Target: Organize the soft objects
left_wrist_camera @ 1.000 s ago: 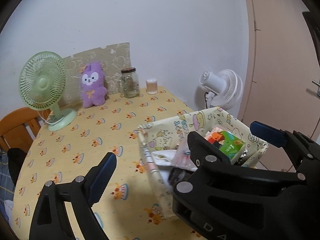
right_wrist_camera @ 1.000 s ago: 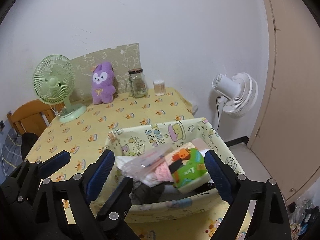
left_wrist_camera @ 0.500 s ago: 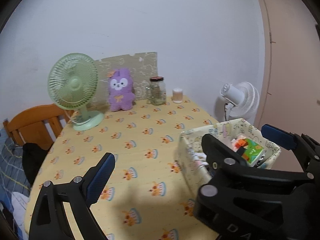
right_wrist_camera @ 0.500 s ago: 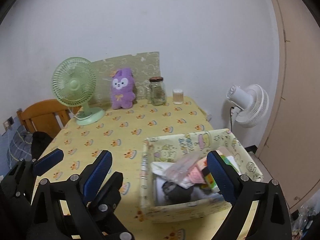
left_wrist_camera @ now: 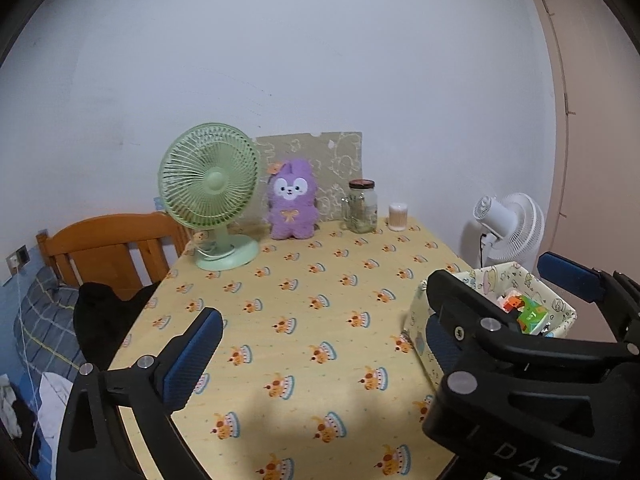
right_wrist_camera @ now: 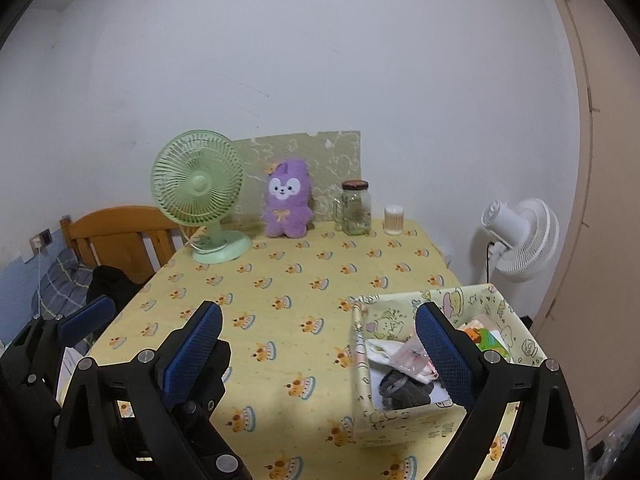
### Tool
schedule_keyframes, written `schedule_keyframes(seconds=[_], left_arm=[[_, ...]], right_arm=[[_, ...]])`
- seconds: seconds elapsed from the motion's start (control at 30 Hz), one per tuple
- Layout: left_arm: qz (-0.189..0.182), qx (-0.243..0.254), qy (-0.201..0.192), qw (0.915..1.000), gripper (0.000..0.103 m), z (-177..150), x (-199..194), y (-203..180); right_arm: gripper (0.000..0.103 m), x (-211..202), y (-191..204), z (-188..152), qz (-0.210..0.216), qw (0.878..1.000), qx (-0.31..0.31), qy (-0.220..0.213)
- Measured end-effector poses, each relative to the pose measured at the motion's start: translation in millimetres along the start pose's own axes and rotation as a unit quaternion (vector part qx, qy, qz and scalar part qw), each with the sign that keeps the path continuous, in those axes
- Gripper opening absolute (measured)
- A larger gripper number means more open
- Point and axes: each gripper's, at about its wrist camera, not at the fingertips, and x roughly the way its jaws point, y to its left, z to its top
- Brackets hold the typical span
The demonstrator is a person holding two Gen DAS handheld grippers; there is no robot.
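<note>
near edge: left gripper (left_wrist_camera: 320, 328) jaws opening, nothing between the pads, only tablecloth under them. right gripper (right_wrist_camera: 320, 342) released wide and also empty; the fabric bin sits just behind its right finger but is not touched.

near right of the table (right_wrist_camera: 280, 280): fabric bin (right_wrist_camera: 404, 426), cartoon print, standing upright close to the table's right edge. inside it, a dark knitted item (right_wrist_camera: 400, 386), a white and pink soft bundle (right_wrist_camera: 404, 356), and a green and orange printed piece (right_wrist_camera: 486, 338). contents sit loosely piled, not folded.

middle: bare stretch of yellow cloth, nothing loose lying on it.

far edge, along the wall: green desk fan (right_wrist_camera: 200, 196) at left, purple plush toy (right_wrist_camera: 286, 200) upright beside it against a patterned board, then glass jar (right_wrist_camera: 356, 208) and a small cup (right_wrist_camera: 394, 220) to the right. white floor fan (right_wrist_camera: 524, 236) stands off the table, far right.

judgement: most soft things look gathered in the bin already. the plush is the one soft thing outside it, well apart from the bin. if it belongs with the rest, one reach to the far edge and a carry to the bin is left; otherwise the job reads close to finished.
</note>
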Motion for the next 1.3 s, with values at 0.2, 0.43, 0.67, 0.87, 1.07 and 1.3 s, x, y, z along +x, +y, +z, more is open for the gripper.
schedule_keyframes(seconds=[0.2, 0.43, 0.67, 0.87, 1.07, 1.3], left_arm=[[0.016, -0.02, -0.004, 0.9997, 0.103, -0.8, -5.4, 11.8], [0.034, -0.035, -0.006, 0.9988, 0.103, -2.9, -12.2, 21.7], [0.04, -0.047, -0.007, 0.9981, 0.103, -4.6, -15.8, 31.6], [0.046, -0.054, -0.007, 0.9975, 0.103, -6.9, -17.5, 37.4], [0.048, -0.055, -0.008, 0.9973, 0.103, -8.0, -19.5, 40.2], [0.05, -0.048, -0.009, 0.9976, 0.103, -7.8, -21.7, 39.0]], right_arm=[[0.099, -7.5, 8.7, 1.2, 0.002, 1.0, -0.007, -0.007], [0.099, -11.6, 10.3, 0.6, 0.003, 1.0, -0.005, -0.011], [0.099, -17.4, 4.3, 0.0, -0.006, 1.0, -0.001, -0.019], [0.099, -19.8, -2.9, -2.5, -0.012, 1.0, 0.008, -0.02], [0.099, -22.6, -8.0, -3.5, -0.022, 0.999, 0.012, -0.02], [0.099, -23.8, -9.7, -3.1, -0.03, 0.999, 0.005, -0.022]])
